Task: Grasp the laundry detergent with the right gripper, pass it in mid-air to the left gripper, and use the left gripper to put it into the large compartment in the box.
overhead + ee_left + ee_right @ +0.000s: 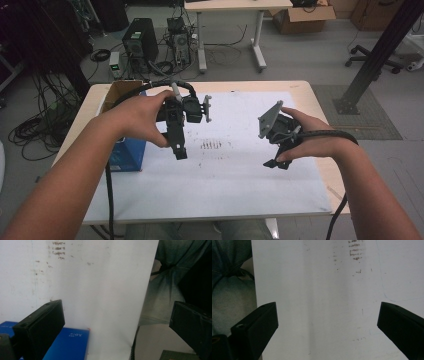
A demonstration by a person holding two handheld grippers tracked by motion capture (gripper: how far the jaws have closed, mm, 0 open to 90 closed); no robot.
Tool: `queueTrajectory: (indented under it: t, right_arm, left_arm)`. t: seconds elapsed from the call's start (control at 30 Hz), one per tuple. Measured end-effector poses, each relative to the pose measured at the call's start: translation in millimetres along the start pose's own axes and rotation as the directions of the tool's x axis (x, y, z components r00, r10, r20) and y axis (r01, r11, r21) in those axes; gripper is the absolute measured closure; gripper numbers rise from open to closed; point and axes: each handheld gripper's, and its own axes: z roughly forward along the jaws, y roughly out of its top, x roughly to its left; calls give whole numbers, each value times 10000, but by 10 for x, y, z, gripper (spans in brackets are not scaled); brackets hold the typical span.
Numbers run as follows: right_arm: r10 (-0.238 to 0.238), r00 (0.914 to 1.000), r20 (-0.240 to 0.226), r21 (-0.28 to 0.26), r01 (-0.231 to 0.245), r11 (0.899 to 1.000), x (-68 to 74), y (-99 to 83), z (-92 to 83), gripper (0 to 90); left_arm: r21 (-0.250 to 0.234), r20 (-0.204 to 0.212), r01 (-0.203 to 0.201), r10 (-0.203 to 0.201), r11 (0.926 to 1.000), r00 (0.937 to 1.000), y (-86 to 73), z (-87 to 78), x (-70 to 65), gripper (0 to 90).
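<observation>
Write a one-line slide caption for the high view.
Both hand-held tongs, left and right, hover open above the white sheet beside a blue box.

— What do the left tongs (180, 152) look like?

— Matte black, boxy. In their own view each jaw is a thick slab with a small round hole near the tip. A grey three-cornered plate sits on a stub behind them.

— And the right tongs (276, 163)?

— Same black build, same grey plate above them, and a ribbed black cable trailing back from them.

— Sleeves?

— Both forearms are bare. Grey-green trousers show beyond the jaws.
</observation>
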Motion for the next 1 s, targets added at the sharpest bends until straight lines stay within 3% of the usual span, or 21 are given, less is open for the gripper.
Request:
queueTrajectory:
  t: [0.33,1.0]
  right_arm:
    - [-206,9991,-365,296,217,9993,-85,51,73,35]
    - [-136,9986,-516,420,158,9990,-108,64,106,37]
  left_arm:
    - [233,-6,-443,443,9987,9990,64,134,22,2]
    - [209,-69,-447,448,9988,9990,107,123,39,2]
